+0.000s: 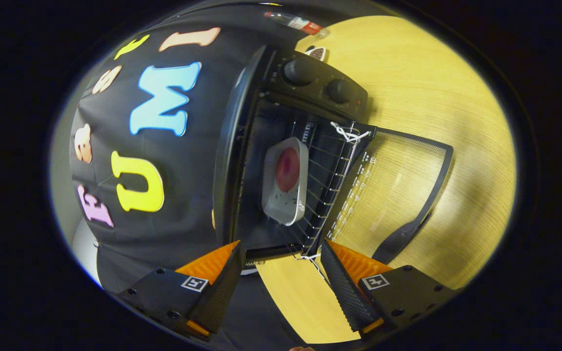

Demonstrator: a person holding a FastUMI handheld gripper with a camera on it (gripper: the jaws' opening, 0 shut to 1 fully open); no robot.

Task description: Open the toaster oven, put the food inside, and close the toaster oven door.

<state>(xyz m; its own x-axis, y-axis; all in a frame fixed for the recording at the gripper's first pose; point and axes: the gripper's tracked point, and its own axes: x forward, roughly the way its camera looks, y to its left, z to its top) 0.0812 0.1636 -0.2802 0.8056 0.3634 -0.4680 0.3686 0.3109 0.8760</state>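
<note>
On the wooden surface (422, 73), against the black cloth wall: one toaster oven (261, 146), seen rolled sideways in the gripper view, its door (408, 180) swung fully open and lying flat over the surface. Control knobs: two (298, 70), on the panel beside the oven cavity. Wire rack (327, 185): one, inside the cavity, with a white string (347, 132) tied at its front edge near the door hinge. Tray (286, 181): one, white and shallow, resting on the rack within the cavity. Food (288, 168): one piece, round and reddish, lying in the tray (kind cannot be told). Bottle (298, 22): one, lying on its side beyond the oven, near the far edge of the surface.

Gripper (281, 263): one, its two fingers spread wide apart and holding nothing. The oven opening sits just ahead of the fingers; the tray with the food lies beyond the fingertips, in line with the gap between them. The open door extends ahead of one finger, and its dark handle (398, 239) lies near that fingertip without touching it.
</note>
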